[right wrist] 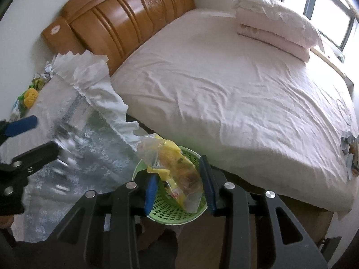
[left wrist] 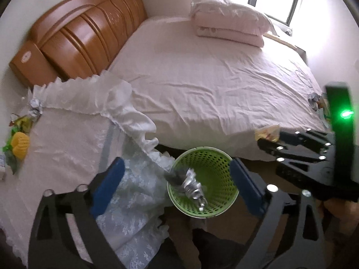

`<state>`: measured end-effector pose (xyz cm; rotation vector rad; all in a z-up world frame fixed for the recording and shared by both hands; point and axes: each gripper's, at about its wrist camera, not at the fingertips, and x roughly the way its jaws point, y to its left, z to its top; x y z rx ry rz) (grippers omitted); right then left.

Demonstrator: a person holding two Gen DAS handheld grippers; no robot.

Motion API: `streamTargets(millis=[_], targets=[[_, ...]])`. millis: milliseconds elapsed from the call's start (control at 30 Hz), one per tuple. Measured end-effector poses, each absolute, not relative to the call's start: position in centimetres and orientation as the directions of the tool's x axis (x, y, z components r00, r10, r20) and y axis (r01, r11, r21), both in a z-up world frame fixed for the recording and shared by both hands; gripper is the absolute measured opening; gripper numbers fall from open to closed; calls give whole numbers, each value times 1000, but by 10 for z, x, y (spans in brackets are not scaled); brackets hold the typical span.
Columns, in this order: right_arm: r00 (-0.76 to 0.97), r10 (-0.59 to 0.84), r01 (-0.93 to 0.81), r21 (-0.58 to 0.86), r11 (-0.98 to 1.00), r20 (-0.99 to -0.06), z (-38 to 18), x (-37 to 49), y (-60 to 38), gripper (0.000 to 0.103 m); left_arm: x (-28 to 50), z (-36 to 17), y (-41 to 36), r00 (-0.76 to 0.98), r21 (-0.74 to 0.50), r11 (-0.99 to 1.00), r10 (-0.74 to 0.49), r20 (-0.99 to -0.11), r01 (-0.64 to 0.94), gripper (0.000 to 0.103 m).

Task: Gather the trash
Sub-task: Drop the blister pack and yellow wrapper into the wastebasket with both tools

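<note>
A green perforated basket [left wrist: 213,204] [right wrist: 170,213] stands on the floor between the bed and a lace-covered nightstand. My left gripper [left wrist: 177,162] [right wrist: 46,134] is open wide above it. A crumpled silver foil wrapper [left wrist: 193,186] [right wrist: 65,143], blurred, hangs loose below the fingers over the basket's left side, touching neither pad. My right gripper [right wrist: 178,167] [left wrist: 269,139] is shut on a yellow and clear plastic wrapper [right wrist: 175,168] [left wrist: 267,132] over the basket's mouth.
Yellow and green wrappers [left wrist: 20,143] [right wrist: 30,97] and foil scraps [left wrist: 36,107] lie at the nightstand's far edge by the wall. More litter [left wrist: 316,103] [right wrist: 350,148] sits at the bed's right edge. A folded quilt and pillow [left wrist: 228,24] lie near the window.
</note>
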<state>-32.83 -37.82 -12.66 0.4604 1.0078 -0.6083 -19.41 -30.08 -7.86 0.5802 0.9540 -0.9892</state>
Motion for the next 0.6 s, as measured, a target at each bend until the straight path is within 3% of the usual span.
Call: streamTargets(millis=[100,167,233,300,600], targets=[[391,-238,653,86,752,-889,-133,-320,-377,38,-188,-62,-289,244,-6,486,-449,-859,874,95],[384,-228,644,82,761,-895,-139,-311,-375,50,-184,-52,-283,266,-3,506,-457,-849,863,95],[372,-241,644,63,762,-896,-143,-305,-371,89,-179,-41,-275,285,-3,527,-465,-838,850,95],[349,-267,643,22,766,-898,-146,-297,-365,101,-173,-32,-267,303,-8,548,-475,-826,836,95],[347,-262,622,11,783,-901,-136,-270,-354,101,-153,-4,-240,367,-14,602,-506,-780,798,95]])
